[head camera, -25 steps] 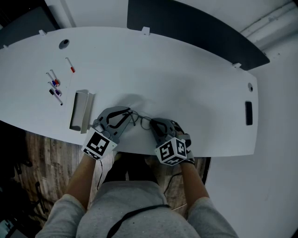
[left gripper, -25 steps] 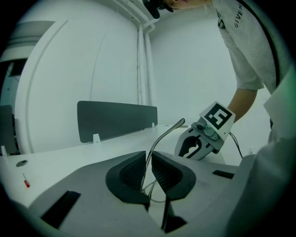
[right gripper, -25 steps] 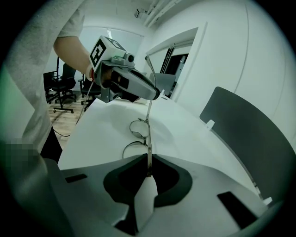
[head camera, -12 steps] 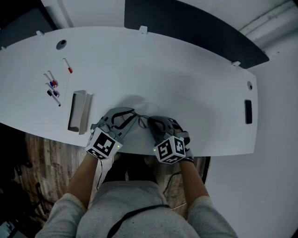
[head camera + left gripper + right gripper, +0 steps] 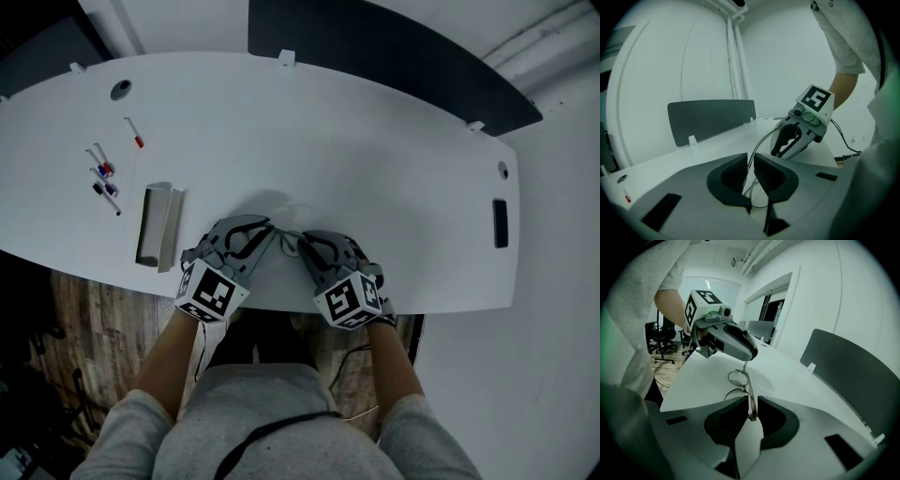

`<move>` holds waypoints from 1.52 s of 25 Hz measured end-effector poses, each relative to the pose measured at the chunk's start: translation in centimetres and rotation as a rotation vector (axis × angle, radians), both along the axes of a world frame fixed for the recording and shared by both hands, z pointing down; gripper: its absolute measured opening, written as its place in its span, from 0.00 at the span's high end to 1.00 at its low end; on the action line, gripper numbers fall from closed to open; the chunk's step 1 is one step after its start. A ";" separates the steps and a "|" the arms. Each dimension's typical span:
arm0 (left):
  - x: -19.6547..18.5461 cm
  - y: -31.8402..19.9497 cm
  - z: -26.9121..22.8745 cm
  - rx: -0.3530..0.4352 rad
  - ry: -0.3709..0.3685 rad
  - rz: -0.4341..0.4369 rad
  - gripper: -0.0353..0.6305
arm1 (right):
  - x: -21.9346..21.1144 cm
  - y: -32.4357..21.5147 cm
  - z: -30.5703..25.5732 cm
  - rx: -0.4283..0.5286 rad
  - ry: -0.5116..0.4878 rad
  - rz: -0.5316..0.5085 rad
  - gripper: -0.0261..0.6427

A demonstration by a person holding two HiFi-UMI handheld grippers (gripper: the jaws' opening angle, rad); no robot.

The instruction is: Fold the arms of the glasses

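The glasses [image 5: 736, 378] sit at the near edge of the table [image 5: 375, 141], stretched between both tools. The left gripper [image 5: 269, 231] has just been closing and clamps the thin wire frame. The right gripper [image 5: 304, 246] has just been opening slightly, with its pads lightly pinching one arm tip. The lenses are round and the rims slim metal; the table beyond is smooth and white. By my judgement no arm is folded yet.
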State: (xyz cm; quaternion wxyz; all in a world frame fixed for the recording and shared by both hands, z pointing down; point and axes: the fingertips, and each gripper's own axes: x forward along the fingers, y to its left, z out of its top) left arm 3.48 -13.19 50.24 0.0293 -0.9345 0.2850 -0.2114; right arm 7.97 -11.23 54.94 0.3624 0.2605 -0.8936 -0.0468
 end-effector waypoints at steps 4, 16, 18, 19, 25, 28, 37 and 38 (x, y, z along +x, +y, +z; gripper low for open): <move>-0.2 0.6 -0.1 -0.011 0.009 0.029 0.86 | 0.3 0.2 0.0 0.003 0.010 0.004 0.85; -3.6 0.3 -2.6 -0.030 0.166 -0.050 0.89 | 0.2 0.5 0.6 0.039 0.066 -0.013 0.90; -2.9 0.2 -2.9 -0.018 0.158 -0.049 0.92 | 0.1 0.5 0.6 0.041 0.068 -0.014 0.90; -2.2 0.4 -3.0 -0.016 0.155 -0.035 0.92 | 0.2 0.5 0.6 0.040 0.068 -0.014 0.90; 0.2 1.2 -2.2 0.007 0.124 -0.019 0.92 | 0.2 0.3 0.8 0.035 0.063 -0.014 0.90; 0.5 0.8 -2.2 0.007 0.128 -0.032 0.92 | 0.2 0.1 0.8 0.033 0.055 -0.014 0.90; 1.9 0.4 -0.5 -0.040 0.093 -0.006 0.92 | 0.3 -0.3 1.0 0.031 0.052 -0.027 0.90; 2.1 0.4 -0.3 -0.047 0.089 -0.003 0.92 | 0.3 -0.3 1.0 0.032 0.054 -0.028 0.90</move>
